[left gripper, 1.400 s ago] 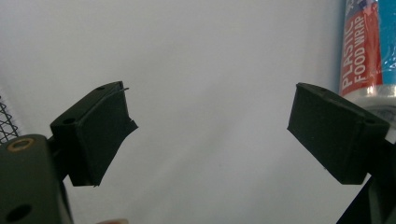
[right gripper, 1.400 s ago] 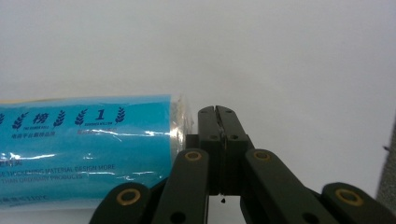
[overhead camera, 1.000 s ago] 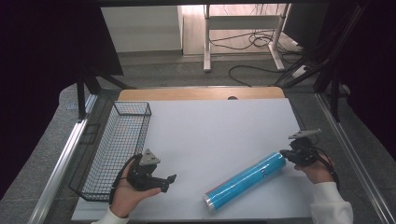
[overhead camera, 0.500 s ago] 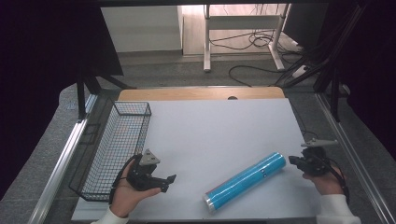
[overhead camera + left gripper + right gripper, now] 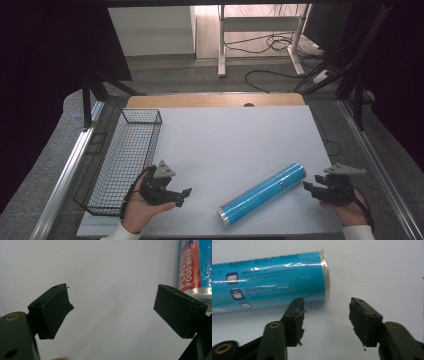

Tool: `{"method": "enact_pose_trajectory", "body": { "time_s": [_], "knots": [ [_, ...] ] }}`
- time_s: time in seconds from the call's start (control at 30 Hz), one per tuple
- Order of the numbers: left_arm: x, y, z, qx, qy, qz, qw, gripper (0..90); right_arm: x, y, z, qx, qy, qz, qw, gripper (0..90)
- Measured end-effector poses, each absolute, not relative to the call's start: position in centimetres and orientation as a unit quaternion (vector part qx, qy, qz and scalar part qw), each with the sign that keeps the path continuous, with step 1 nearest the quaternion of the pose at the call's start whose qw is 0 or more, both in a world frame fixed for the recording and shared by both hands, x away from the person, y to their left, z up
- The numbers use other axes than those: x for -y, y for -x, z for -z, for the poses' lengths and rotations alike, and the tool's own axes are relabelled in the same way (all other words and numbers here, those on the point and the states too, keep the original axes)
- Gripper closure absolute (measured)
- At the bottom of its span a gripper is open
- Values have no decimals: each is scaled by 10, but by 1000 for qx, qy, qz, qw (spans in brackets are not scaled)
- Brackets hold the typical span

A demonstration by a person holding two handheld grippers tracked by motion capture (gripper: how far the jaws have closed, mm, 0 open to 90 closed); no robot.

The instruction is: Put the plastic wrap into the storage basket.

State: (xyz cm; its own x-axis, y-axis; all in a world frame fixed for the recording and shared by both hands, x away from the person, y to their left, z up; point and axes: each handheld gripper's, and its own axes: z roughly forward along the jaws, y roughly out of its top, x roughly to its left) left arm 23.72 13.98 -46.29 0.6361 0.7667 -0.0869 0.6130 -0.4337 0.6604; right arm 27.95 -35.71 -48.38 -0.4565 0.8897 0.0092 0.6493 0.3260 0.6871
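Observation:
A blue roll of plastic food wrap (image 5: 262,194) lies slantwise on the white table (image 5: 235,140), front right of centre. My right gripper (image 5: 309,189) rests just right of the roll's far end, apart from it. Its jaws have just been opening and nothing is between them. In the right gripper view the roll's end (image 5: 269,281) lies beyond the open right gripper (image 5: 325,315). My left gripper (image 5: 182,196) sits at the front left, open and empty, pointing toward the roll. The left gripper view has the roll's label (image 5: 193,267) at the top right, past the open left gripper (image 5: 112,312).
A black wire basket (image 5: 125,155) stands along the table's left edge, just behind my left hand. A metal rail (image 5: 65,175) runs outside it. Past the table's far wooden edge (image 5: 215,100) are a desk frame and cables on the floor.
My right hand has drawn back from the roll's far end, toward the right front, and its jaws have gone from shut to open. The roll and my left hand have stayed put.

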Motion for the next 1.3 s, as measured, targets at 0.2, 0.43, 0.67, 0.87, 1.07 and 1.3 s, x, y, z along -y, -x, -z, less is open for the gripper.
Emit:
{"method": "enact_pose_trajectory", "body": {
  "time_s": [0.2, 0.43, 0.67, 0.87, 1.07, 1.3],
  "knots": [
    [-118, -239, 453, -396, -844, -103, 348, 133, 362, -279, 484, -786, -491, -321, 194, 370],
    [-63, -252, 432, -353, -865, -88, 346, 147, 369, -281, 485, -783, -490, -331, 192, 353],
    [-16, -276, 435, -339, -876, -41, 339, 154, 376, -282, 485, -778, -499, -325, 198, 353],
    [17, -291, 438, -333, -883, -7, 331, 162, 375, -282, 487, -782, -497, -319, 199, 353],
    [44, -298, 445, -326, -890, 12, 320, 171, 377, -283, 487, -783, -498, -314, 201, 353],
    [69, -302, 453, -317, -897, 31, 305, 176, 380, -283, 487, -779, -502, -315, 204, 353]
  ]
}}
